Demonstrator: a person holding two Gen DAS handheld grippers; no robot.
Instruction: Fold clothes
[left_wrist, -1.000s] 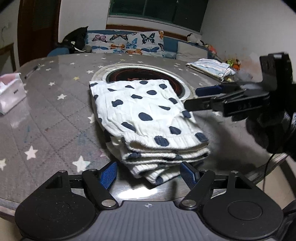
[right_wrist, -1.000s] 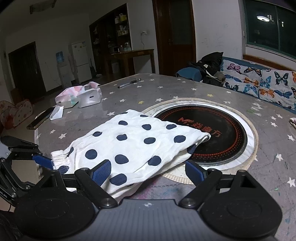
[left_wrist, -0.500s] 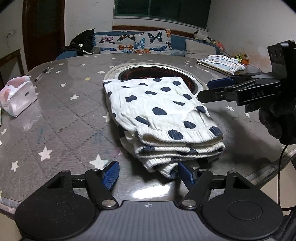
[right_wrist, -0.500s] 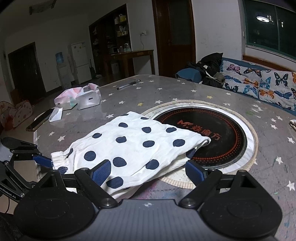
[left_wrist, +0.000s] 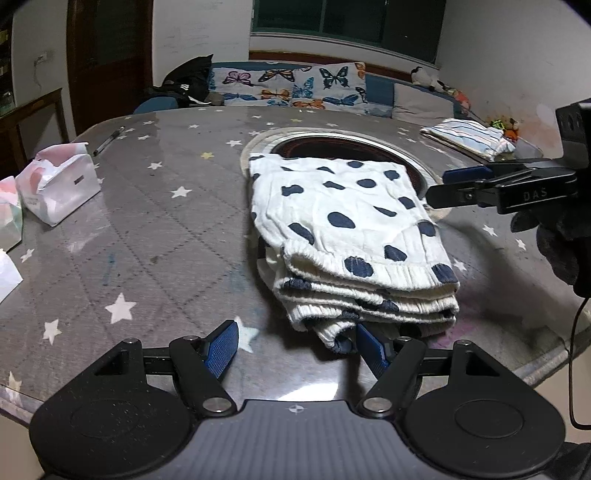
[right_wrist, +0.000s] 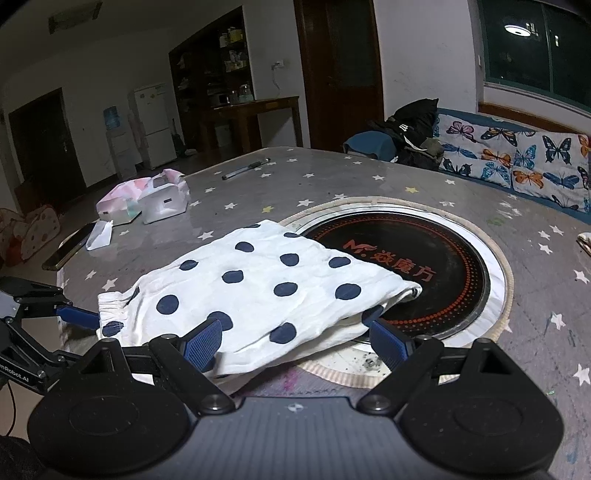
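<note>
Fingers on both our grippers are sitting spread wide, not pinching anything. We're holding the left gripper (left_wrist: 297, 349) low at the table edge, its right blue pad (left_wrist: 371, 349) just touching the bottom layer of the folded polka-dot garment (left_wrist: 354, 229) (white with navy dots, stacked in several layers, waistband ends facing us). We're keeping the right gripper (right_wrist: 295, 345) at the garment's side, its left fingertip over the cloth edge. That garment is lying on the grey star-print table (left_wrist: 147, 236), its far end overlapping the round black cooktop (right_wrist: 424, 273). Another folded striped cloth (left_wrist: 467, 136) is resting at the far corner.
</note>
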